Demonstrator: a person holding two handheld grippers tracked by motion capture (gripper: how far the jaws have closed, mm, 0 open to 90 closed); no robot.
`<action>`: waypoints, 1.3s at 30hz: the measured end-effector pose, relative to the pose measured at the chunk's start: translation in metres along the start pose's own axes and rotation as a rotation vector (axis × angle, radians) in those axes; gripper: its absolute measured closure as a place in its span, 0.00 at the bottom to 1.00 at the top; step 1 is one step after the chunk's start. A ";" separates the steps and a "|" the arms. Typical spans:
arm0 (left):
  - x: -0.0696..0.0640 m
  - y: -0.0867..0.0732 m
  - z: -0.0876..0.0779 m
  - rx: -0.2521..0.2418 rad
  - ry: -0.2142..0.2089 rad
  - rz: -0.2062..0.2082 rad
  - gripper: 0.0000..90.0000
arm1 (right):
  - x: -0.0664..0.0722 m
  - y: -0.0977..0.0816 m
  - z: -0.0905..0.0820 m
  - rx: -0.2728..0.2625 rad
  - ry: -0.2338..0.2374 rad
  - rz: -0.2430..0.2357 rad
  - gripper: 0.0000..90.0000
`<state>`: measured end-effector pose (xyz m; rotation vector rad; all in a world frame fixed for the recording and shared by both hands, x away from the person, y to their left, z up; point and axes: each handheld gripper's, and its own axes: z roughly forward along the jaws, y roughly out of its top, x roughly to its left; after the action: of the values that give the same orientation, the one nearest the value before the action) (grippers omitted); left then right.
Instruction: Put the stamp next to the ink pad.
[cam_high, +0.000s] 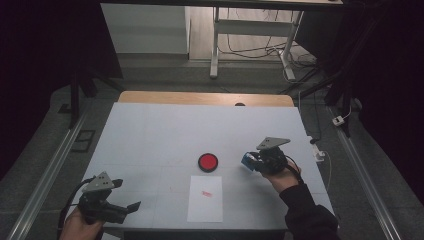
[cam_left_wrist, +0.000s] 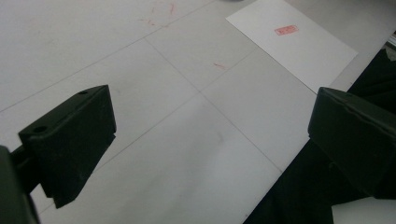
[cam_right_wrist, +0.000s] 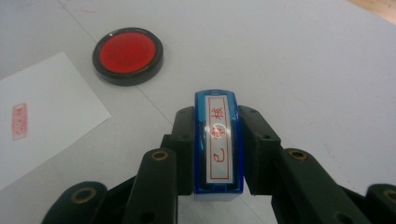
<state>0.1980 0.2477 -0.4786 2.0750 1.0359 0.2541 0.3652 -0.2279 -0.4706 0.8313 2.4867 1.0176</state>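
Observation:
My right gripper (cam_right_wrist: 217, 140) is shut on a blue stamp (cam_right_wrist: 218, 140) with a white label and red characters. In the high view that right gripper (cam_high: 250, 161) hovers right of a round red ink pad (cam_high: 208, 162) with a black rim, and the stamp (cam_high: 248, 160) points left. The ink pad (cam_right_wrist: 128, 54) lies ahead and left of the stamp. A white sheet of paper (cam_high: 205, 198) with a small red stamp mark (cam_high: 206, 193) lies near the table's front edge. My left gripper (cam_high: 131, 210) rests at the front left corner, open and holding nothing; its jaws stand far apart in the left gripper view (cam_left_wrist: 210, 135).
The white table (cam_high: 150, 135) has a wooden strip along its far edge. A desk frame (cam_high: 250, 35) and cables stand on the floor beyond. Metal rails (cam_high: 45, 175) run along both sides of the table. The sheet's corner (cam_left_wrist: 299, 46) shows ahead of the left gripper.

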 end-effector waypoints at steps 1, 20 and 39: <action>0.000 0.000 0.000 0.000 -0.001 0.000 0.01 | -0.001 -0.001 0.001 0.006 -0.004 0.000 0.76; 0.000 0.000 0.001 0.008 -0.002 0.007 0.01 | -0.004 -0.008 0.017 0.068 -0.001 -0.011 0.73; 0.000 0.000 0.000 0.003 -0.003 -0.003 0.01 | 0.004 -0.004 -0.001 0.026 -0.039 0.067 0.35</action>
<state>0.1981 0.2482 -0.4788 2.0757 1.0379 0.2478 0.3605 -0.2279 -0.4731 0.9391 2.4594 0.9834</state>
